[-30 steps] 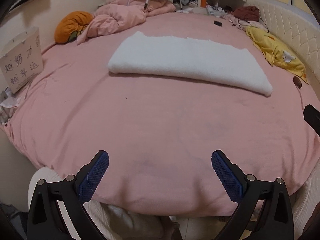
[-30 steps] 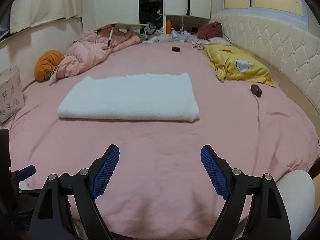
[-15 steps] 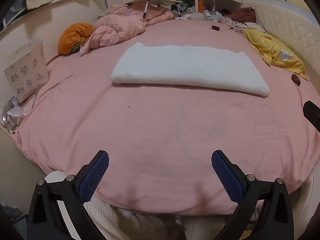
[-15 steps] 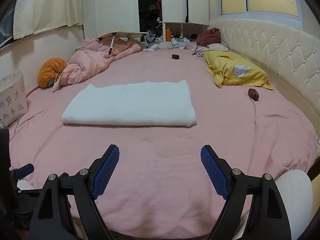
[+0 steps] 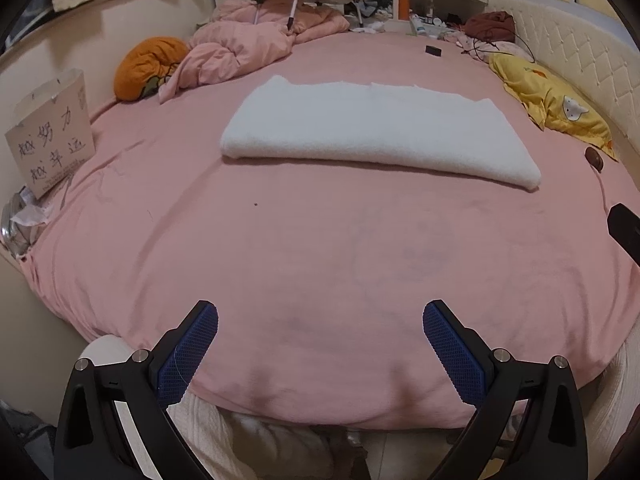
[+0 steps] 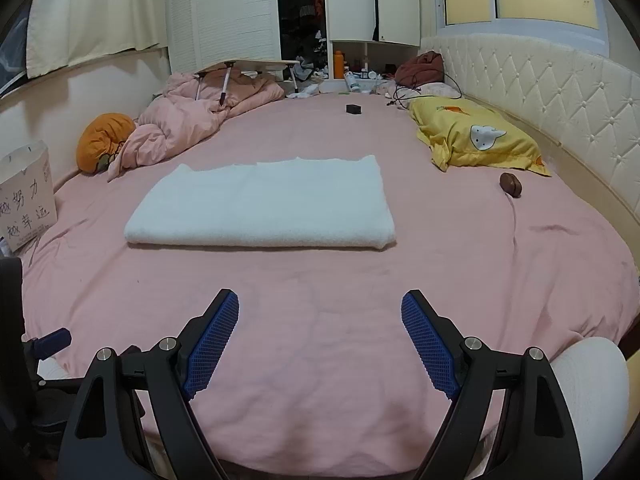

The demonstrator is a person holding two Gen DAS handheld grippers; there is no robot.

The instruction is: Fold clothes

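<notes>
Towel (image 5: pixel 372 128): white, fluffy, folded into a long flat rectangle, thick rolled fold along the near edge, far edge a bit uneven.
Where it is: lying flat mid-bed (image 5: pixel 320 248) on the pink sheet, nothing on top of it.
Left tool (image 5: pixel 320 340): blue pads spread wide apart, nothing between them, hanging over the near edge of the bed. Towel is well ahead of it, not touching.
Right tool (image 6: pixel 320 330): same deal, pads wide apart and empty, over the near sheet. Towel sits ahead and a bit to the left in this view, clear gap of bare sheet between.
Bag (image 5: pixel 50 132): paper bag with handwriting at the left side of the bed, upright, can't see what's inside.
Duvet (image 5: pixel 240 52): pink, bunched up at the far left, with an orange cushion (image 5: pixel 146 66) beside it.
Pillow (image 6: pixel 476 140): yellow, far right by the padded headboard, small brown thing (image 6: pixel 511 184) on the sheet just near it.
Black box (image 6: pixel 353 109): small, on the far sheet, well past the towel.
</notes>
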